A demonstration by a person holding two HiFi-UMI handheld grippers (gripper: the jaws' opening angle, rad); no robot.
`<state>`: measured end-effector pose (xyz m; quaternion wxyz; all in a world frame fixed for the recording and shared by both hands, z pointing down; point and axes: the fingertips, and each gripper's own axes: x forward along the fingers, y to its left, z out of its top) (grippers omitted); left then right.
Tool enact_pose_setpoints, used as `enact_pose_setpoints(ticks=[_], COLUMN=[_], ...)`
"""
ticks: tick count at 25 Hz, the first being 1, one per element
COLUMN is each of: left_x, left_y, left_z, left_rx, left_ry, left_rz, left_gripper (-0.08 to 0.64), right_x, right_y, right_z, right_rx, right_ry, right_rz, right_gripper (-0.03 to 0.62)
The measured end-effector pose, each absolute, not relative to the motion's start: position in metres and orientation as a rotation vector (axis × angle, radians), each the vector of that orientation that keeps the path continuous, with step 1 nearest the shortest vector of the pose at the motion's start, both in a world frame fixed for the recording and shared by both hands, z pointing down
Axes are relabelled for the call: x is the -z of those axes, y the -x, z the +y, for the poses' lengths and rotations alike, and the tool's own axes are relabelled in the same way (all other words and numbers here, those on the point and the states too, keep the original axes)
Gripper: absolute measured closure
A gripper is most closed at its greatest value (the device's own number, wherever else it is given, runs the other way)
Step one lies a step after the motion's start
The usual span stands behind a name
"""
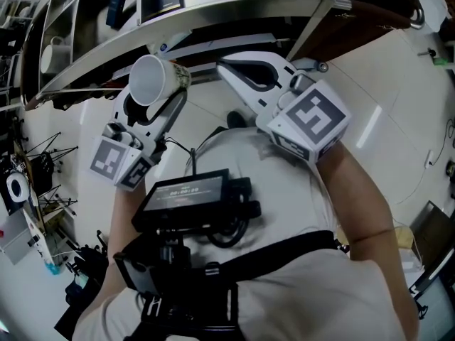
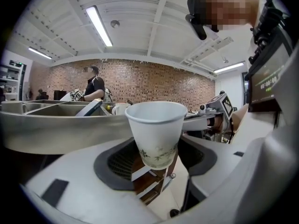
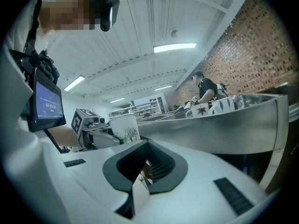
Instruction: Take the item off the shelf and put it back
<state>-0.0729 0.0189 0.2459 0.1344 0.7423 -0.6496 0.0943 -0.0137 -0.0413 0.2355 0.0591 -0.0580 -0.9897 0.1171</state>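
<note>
A white paper cup (image 1: 151, 77) with a faint plant print stands upright between the jaws of my left gripper (image 1: 162, 91), which is shut on its lower half. The left gripper view shows the cup (image 2: 156, 129) gripped by the dark pads (image 2: 117, 160), just in front of the metal shelf (image 2: 46, 129). My right gripper (image 1: 231, 68) is held beside it to the right, below the shelf edge (image 1: 213, 20), shut with nothing in it. From the right gripper view (image 3: 145, 167) the cup (image 3: 125, 127) appears at the left.
Mugs (image 3: 201, 110) with a leaf print stand on the metal shelf (image 3: 224, 125), and another mug (image 1: 51, 55) sits at its left end. A person (image 2: 96, 85) stands in the background by a brick wall. A screen rig (image 1: 188, 194) hangs on my chest.
</note>
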Motion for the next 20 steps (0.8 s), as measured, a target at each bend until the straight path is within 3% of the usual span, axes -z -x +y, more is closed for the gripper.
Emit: enact_pose_setpoints(ticks=[20], left_x=[-0.293], left_y=[0.105], left_z=[0.043], left_rx=[-0.28], left_ry=[-1.884], left_rz=[-2.105], left_gripper=[0.258], right_x=[-0.251], right_y=[0.034], right_z=[-0.018], right_rx=[-0.301], right_ry=[0.361], right_rz=[-2.899], right_gripper=[0.584])
